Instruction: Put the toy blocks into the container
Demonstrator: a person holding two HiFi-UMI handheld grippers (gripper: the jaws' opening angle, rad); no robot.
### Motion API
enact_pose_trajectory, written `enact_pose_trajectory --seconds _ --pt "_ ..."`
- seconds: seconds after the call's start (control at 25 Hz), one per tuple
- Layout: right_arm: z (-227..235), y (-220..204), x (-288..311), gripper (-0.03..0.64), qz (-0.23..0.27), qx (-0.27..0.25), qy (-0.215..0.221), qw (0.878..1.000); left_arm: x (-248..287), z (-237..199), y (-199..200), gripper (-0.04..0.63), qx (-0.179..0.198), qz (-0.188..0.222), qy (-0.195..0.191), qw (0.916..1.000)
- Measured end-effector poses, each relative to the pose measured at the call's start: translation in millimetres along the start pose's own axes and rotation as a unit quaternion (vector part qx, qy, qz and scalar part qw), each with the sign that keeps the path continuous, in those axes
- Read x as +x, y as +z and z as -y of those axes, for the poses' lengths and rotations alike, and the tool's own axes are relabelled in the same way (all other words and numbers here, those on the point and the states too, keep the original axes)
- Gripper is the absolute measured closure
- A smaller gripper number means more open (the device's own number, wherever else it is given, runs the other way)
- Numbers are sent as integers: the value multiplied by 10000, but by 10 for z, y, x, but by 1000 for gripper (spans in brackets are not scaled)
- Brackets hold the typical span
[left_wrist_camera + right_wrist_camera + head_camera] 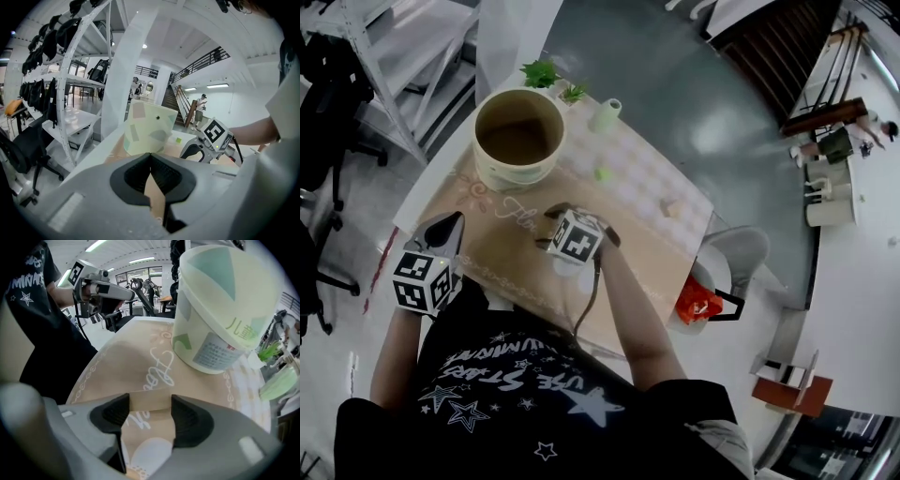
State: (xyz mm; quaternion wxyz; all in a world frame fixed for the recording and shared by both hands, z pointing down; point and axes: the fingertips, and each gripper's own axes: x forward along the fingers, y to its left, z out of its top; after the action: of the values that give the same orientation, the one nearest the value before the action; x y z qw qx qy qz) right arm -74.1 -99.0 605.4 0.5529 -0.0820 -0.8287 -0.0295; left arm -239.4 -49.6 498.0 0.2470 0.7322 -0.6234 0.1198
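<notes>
A tan wooden block (149, 400) lies on the tan tablecloth (511, 248), and my right gripper (150, 412) is shut on it, a pad against each end. In the head view that gripper (556, 215) sits low at the table's middle, just in front of the container (518, 139), a pale green and cream tub that stands open. The tub (220, 310) fills the right gripper view's upper right. My left gripper (450, 223) hovers at the table's near left edge, shut and empty (150, 157). A green block (603, 173) and another tan block (672, 208) lie further right.
A small plant (542, 72) and a pale green vase (605, 114) stand behind the tub. A white chair with an orange bag (698, 302) is at the table's right. A white shelf rack (384, 56) stands to the left.
</notes>
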Motion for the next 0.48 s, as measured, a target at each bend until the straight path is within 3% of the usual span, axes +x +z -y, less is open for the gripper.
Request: enact_pose_trajectory --seconds 0.32,0.48 --pt "8 50 -18 341 22 350 -49 9994 149 -122 166 585 79 100 -245 9996" --pt "93 195 -214 341 365 727 -415 9958 193 -208 284 585 125 175 -333 9992"
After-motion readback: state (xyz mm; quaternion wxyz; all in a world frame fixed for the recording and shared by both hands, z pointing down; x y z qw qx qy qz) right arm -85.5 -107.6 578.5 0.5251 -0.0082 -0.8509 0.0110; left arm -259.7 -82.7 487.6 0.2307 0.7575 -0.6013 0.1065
